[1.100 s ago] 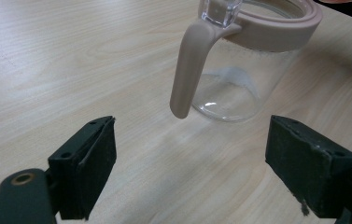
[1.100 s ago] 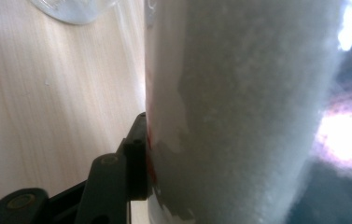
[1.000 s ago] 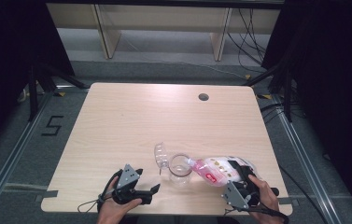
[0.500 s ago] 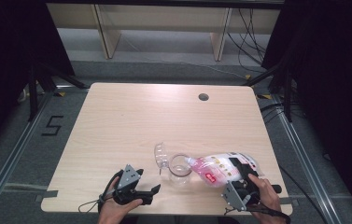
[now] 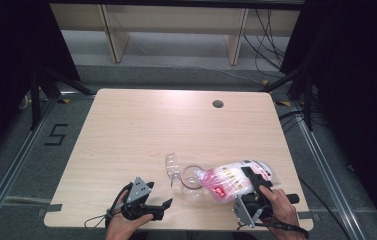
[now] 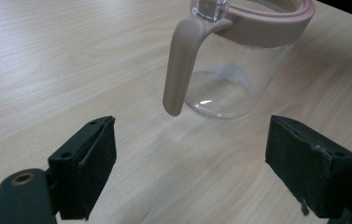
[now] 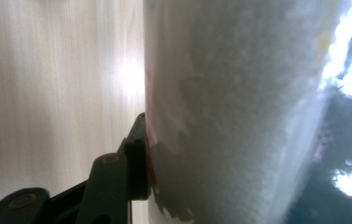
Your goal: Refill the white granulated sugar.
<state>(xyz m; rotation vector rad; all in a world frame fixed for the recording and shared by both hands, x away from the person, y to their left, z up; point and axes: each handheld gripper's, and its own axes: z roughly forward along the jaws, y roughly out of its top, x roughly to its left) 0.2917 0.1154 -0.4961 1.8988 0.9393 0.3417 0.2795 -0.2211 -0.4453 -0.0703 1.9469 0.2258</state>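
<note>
Two grippers at the near edge of the bench [image 5: 126, 130]; the right gripper [image 5: 252, 186] has its jaws pinching a clear plastic bag [image 5: 231, 181] of white grainy stuff, tipped over so its open end sits right at the rim of a glass jar [image 5: 192, 181]; in the right gripper view the bag [image 7: 239, 112] presses against the one jaw pad I can see. The left gripper [image 5: 162, 206] has its jaws spread with nothing between them, just short of the jar [image 6: 239, 70], whose pinkish handle [image 6: 178, 70] points at them. The jar holds a thin dusting of white powder, I think; a clear lid [image 5: 172, 167] lies beside it. The bag has red label patches, print too small to read.
</note>
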